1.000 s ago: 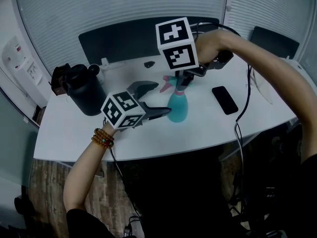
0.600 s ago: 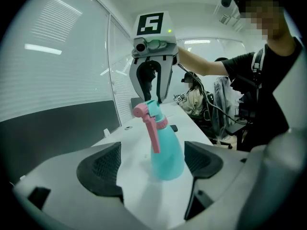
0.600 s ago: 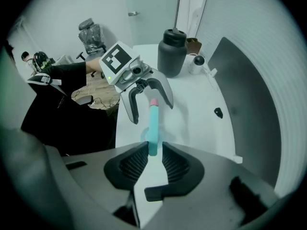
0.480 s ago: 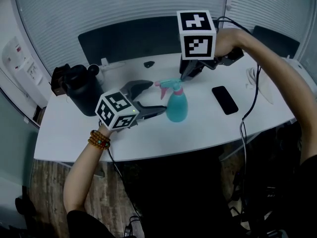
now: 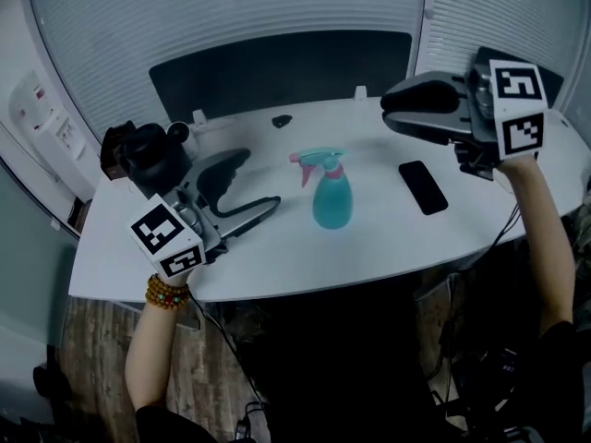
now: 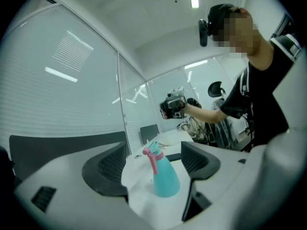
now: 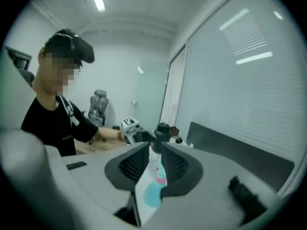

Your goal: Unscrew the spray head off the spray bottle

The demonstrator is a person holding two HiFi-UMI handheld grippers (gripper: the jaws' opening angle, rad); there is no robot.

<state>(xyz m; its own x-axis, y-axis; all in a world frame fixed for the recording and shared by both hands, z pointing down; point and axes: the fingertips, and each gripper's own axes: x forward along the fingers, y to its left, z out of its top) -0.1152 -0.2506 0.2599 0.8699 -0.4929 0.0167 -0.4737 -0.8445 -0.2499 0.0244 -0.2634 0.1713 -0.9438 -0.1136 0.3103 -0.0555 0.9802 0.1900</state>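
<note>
Standing upright near the middle of the white table [image 5: 277,257], the teal spray bottle [image 5: 331,201] has its pink spray head [image 5: 319,161] seated on top, and neither tool touches it. At the left of the frame, well apart from the bottle, the left gripper [image 5: 262,181] has its jaws spread wide, just now closing a little. Nothing sits between its pads; its own view only lines the bottle up in the gap from a distance. At the upper right, above the black phone [image 5: 420,187], the right gripper [image 5: 388,109] hangs with its jaws narrowly apart and empty.

The job looks not yet begun, so the step in hand is likely the approach. The left gripper should come in level and clamp the bottle's wide lower body firmly, since the plastic is smooth and may spin or tip. The right jaws need to open wider, then take the collar just under the pink head rather than the trigger. The twist should follow the bottle's upright axis, in short turns with regrips.
</note>
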